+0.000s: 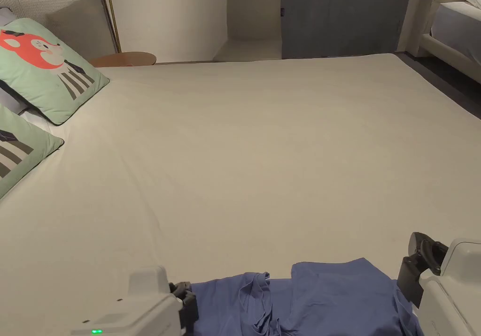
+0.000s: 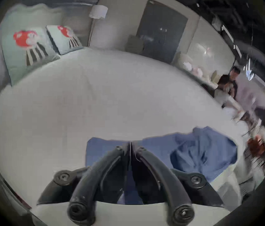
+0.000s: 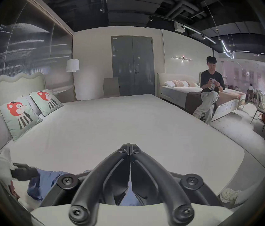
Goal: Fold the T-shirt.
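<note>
A blue T-shirt point(image 1: 329, 299) lies bunched at the near edge of a wide bed point(image 1: 258, 140), stretched between my two grippers. My left gripper point(image 1: 188, 299) is at the shirt's left end. In the left gripper view its jaws point(image 2: 130, 144) are closed, with blue cloth point(image 2: 201, 151) under and between them. My right gripper point(image 1: 415, 257) is at the shirt's right end. Its jaws point(image 3: 130, 146) meet too, and blue cloth shows in the gap behind the tips. The right gripper view also shows the left gripper point(image 3: 30, 172) against the shirt point(image 3: 42, 185).
Two green pillows with a red animal print point(image 1: 47, 64) point(image 1: 14, 154) lie at the bed's left side. A round wooden side table point(image 1: 124, 59) stands behind them. A second bed point(image 1: 455, 27) is at the right, and a person point(image 3: 210, 89) sits on it.
</note>
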### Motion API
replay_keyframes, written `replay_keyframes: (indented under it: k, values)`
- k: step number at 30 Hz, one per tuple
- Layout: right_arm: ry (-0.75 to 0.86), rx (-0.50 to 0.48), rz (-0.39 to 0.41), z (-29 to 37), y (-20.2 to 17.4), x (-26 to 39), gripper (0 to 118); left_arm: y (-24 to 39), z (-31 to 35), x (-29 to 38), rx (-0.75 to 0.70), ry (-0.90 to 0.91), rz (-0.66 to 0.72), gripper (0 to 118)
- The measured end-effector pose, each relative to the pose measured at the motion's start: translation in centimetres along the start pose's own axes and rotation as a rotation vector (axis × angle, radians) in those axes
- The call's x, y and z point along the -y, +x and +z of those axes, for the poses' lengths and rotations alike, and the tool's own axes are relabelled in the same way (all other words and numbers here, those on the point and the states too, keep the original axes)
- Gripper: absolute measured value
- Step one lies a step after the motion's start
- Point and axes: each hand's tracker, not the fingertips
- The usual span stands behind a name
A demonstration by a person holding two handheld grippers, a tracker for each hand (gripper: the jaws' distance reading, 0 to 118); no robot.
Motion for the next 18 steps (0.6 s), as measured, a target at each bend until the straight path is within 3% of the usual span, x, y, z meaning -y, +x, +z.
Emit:
replay_keyframes:
  k: [4, 9, 13, 18]
  values:
    - [0.000, -0.001, 0.006, 0.3, 0.3, 0.2, 0, 3.8, -1.9, 2.2, 0.079, -0.030, -0.016, 2]
    - [0.001, 0.031, -0.005, 0.6, 1.4, 0.2, 0, 10.1, -2.8, 4.7, 0.113, -0.012, -0.197, 2]
    - [0.002, 0.053, -0.013, 0.8, 2.1, 0.2, 0, 12.3, -2.4, 5.1, 0.132, 0.011, -0.209, 2]
    - [0.005, 0.066, -0.024, 0.8, 2.4, 0.1, 0, 12.3, -1.9, 4.3, 0.312, -0.027, -0.132, 2]
